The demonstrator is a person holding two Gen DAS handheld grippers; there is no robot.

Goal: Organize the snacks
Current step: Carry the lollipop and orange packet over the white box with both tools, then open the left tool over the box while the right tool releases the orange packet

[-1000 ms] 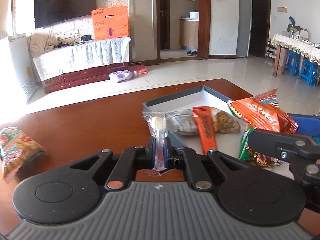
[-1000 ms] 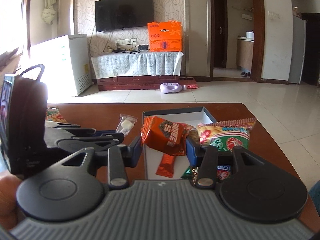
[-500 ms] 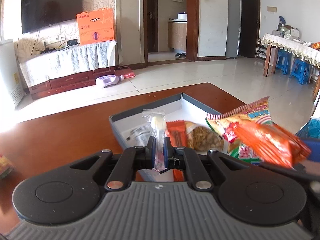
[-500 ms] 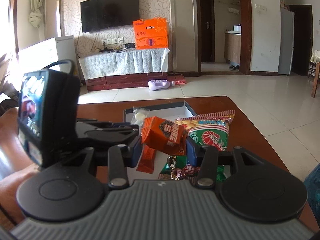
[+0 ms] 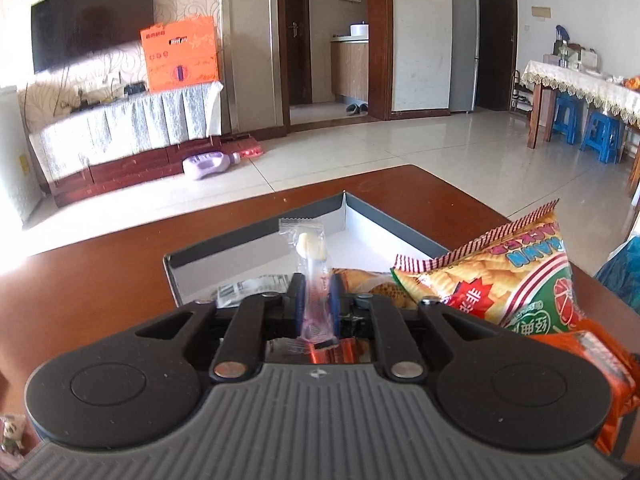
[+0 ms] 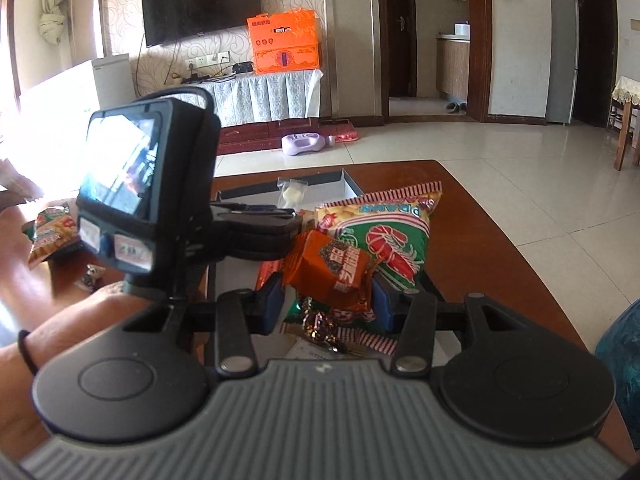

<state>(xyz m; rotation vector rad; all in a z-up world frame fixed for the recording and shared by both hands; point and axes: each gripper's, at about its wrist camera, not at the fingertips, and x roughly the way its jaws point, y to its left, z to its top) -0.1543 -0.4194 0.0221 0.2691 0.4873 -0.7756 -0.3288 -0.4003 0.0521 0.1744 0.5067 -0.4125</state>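
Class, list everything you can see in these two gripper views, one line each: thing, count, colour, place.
Box: one, grey, white inside, on table.
Table: one, reddish-brown.
Candy packet: one, clear, between left jaws, over box.
Orange packet: one, in right jaws.
Prawn-cracker bag: one, green and red, over box.
Snack bag: one, table's left.
Television: one, black, wall.
Carton: one, orange, cabinet.
Left gripper: black, opening.
Right gripper: black, gripping.

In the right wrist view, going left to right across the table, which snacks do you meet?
Small snack bag at the table's left edge → clear-wrapped white candy → orange packet in the right claw → green prawn-cracker bag.
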